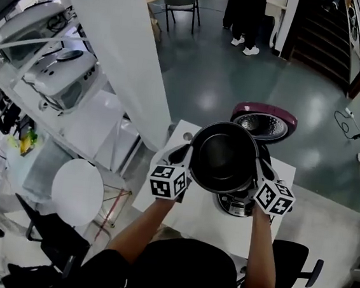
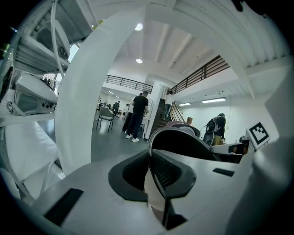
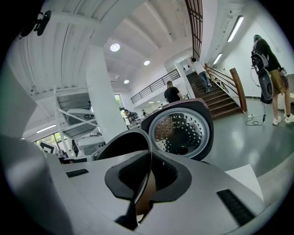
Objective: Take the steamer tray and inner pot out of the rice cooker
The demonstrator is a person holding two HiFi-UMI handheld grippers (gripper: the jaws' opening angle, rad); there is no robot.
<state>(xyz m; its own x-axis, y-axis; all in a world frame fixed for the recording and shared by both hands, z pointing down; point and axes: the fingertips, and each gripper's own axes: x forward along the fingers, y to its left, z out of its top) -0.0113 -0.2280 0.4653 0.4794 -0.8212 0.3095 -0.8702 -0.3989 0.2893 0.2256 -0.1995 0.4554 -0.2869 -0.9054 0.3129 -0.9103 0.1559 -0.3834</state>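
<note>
Arms (image 1: 142, 229) out front, one tool each. Left gripper (image 1: 188, 162) has its fingers (image 2: 131, 174) pinched down almost fully on the left rim of the inner pot (image 1: 225, 156) — only the thin metal lip sits between them. Right gripper (image 1: 257, 172) is doing the same on the opposite rim, fingers (image 3: 171, 180) squeezed onto that edge with nothing else in there. So the pot hangs between the two, mouth up, looks empty, and sits above the rice cooker (image 1: 237, 206) rather than down in it. I'd call it lifted out but not yet set anywhere.

What worries me is that it's two skinny pinches on a smooth rim. If one hand gets ahead of the other or drifts wider, the lip could slide out of a grip and the pot would swing or drop onto the cooker body. Tilt it and it could pivot on the two grip points too. White bench (image 1: 191, 221) under it is small and the cooker eats a good part of it, so a sloppy set-down near the edge could send it to the floor (image 1: 225, 81). Further back the lid (image 1: 265, 122) stands open just behind the pot — pushing away from the body would clip it. Can't spot the steamer tray in any view
</note>
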